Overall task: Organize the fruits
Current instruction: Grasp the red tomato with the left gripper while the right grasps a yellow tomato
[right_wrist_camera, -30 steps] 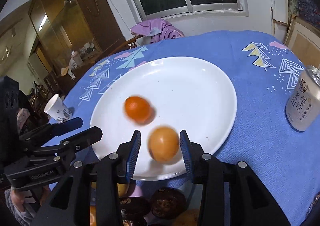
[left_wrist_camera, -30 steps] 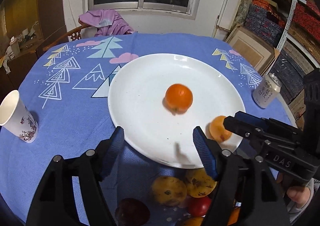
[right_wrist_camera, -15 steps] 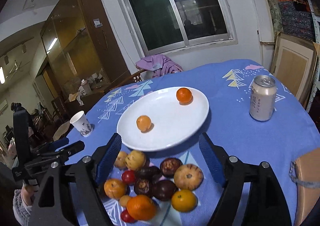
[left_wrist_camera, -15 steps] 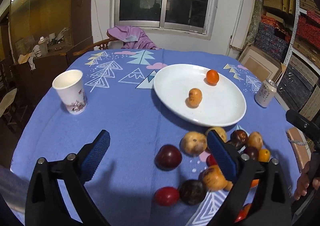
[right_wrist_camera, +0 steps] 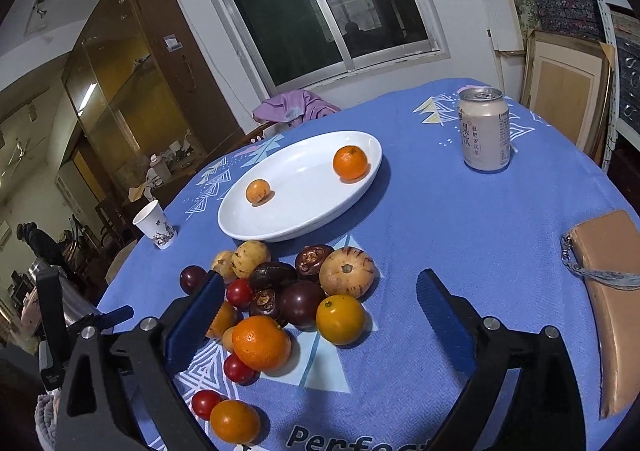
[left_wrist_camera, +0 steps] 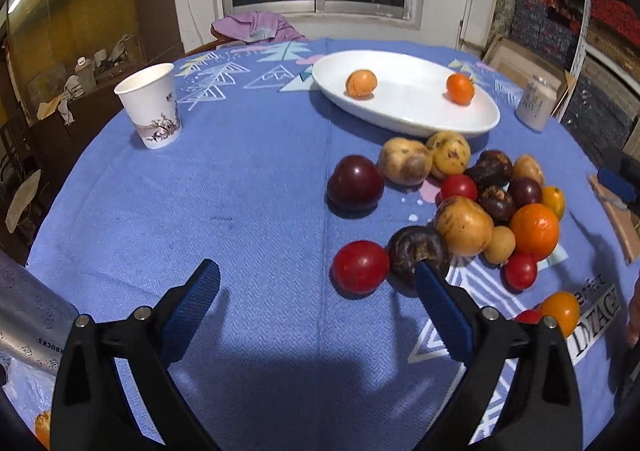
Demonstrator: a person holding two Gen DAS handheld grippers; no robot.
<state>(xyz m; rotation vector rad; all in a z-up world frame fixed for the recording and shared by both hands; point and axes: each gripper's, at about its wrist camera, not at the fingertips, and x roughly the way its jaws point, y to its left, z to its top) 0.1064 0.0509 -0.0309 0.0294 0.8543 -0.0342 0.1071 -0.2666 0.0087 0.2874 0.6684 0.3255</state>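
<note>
Looking along the left gripper, its blue-padded jaws stand wide and released over bare blue patterned tablecloth, nothing between them; a loose pile of mixed fruits fills the right-centre of the frame, and the oval white ceramic plate, long axis running left-right in the upper middle, carries two small orange fruits. Partial letters "IMAG" show at lower right. From the right wrist view, the right gripper is still spreading, empty, above the same pile; "Perfect" is printed at the bottom, and a pale drink can with Chinese characters stands upper right.
</note>
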